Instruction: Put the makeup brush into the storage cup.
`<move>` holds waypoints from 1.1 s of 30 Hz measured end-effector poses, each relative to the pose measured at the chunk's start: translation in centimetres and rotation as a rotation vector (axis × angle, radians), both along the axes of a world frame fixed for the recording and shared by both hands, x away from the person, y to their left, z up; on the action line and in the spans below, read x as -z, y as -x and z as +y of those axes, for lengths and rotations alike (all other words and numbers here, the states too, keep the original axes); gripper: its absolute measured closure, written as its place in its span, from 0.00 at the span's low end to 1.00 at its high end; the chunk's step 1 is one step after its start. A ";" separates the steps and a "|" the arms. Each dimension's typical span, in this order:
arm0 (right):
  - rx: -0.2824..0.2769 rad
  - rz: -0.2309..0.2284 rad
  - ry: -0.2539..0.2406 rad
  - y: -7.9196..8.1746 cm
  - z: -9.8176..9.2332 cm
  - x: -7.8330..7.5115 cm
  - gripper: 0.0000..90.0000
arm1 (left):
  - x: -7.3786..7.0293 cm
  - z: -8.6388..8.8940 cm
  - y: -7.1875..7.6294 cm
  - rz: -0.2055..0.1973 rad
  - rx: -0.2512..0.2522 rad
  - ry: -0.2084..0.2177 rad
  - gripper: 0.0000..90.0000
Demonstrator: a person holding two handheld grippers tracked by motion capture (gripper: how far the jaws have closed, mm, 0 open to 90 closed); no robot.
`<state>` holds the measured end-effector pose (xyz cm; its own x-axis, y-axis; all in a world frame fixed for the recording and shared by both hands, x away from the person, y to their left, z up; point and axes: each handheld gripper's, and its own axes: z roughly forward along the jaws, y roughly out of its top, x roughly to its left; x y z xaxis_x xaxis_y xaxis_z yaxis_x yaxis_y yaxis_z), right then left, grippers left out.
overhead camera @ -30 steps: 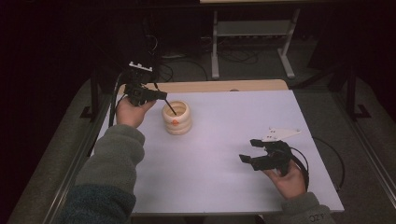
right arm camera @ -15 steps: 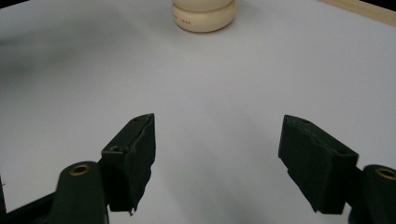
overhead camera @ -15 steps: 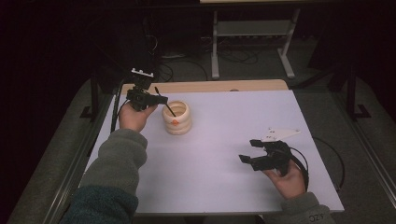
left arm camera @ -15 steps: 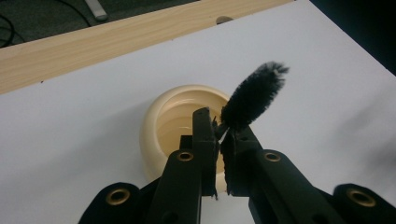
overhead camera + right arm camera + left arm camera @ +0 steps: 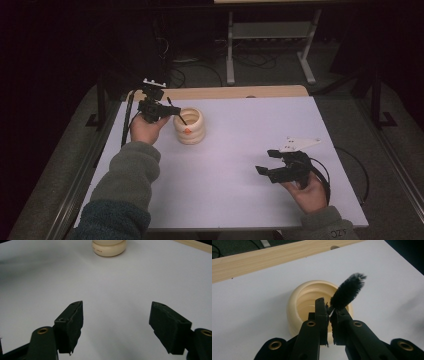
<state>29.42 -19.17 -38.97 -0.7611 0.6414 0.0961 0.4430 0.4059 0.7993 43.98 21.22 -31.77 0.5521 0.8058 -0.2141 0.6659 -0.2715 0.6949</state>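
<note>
A cream ribbed cup (image 5: pixel 190 131) stands on the white table (image 5: pixel 240 190), left of the middle. My left gripper (image 5: pixel 172 111) is just left of it, shut on a thin black bristle brush (image 5: pixel 179 116). In the left gripper view the brush's bristle head (image 5: pixel 348 291) sticks out past the jaws of the left gripper (image 5: pixel 329 308), tilted over the cup's rim (image 5: pixel 295 298). My right gripper (image 5: pixel 266 161) rests near the front right of the table, open with nothing between its jaws. The right gripper view has the right gripper (image 5: pixel 117 315) over bare table, with the cup (image 5: pixel 108 247) far ahead.
A wooden strip (image 5: pixel 235 92) runs along the table's far edge. Beyond it, on the dark floor, are a metal stand (image 5: pixel 270 45) and loose cables (image 5: pixel 200 70). A cable (image 5: pixel 350 165) trails off the right gripper near the table's right edge.
The left hand with the brush has shifted only slightly beside the cup. The right hand has kept still.
</note>
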 end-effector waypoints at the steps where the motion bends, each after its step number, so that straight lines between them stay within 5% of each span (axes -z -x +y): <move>1: 0.001 0.002 0.000 0.0 0.0 0.0 0.29 | 0.2 0.0 0.0 -0.003 -0.004 0.007 0.94; 22: -0.003 0.000 0.004 0.0 0.1 0.0 0.29 | 1.5 -0.5 0.0 0.017 0.000 -0.025 0.92; 33: -0.004 -0.001 0.005 0.0 0.1 0.0 0.30 | 1.2 0.0 0.5 -0.013 -0.012 -0.062 0.72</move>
